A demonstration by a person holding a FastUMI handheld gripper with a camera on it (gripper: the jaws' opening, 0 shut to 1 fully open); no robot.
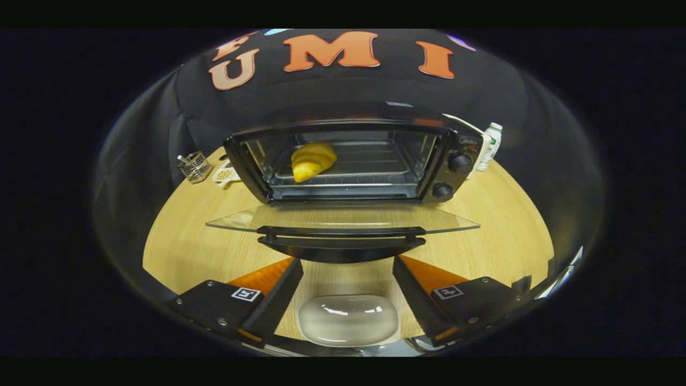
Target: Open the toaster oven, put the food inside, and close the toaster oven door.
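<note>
My gripper point(347, 262) is spread wide with nothing between its fingers, just short of the handle of the toaster oven's point(353, 161) lowered glass door point(343, 219); the croissant point(312, 160) lies on the rack inside, toward the left; the oven stands on the wooden table point(498, 236)

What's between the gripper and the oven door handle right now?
Nothing visible. The gripper is open with bare wooden table between its fingers; the door handle on the lowered glass door sits just ahead. The croissant is already on the rack.
</note>
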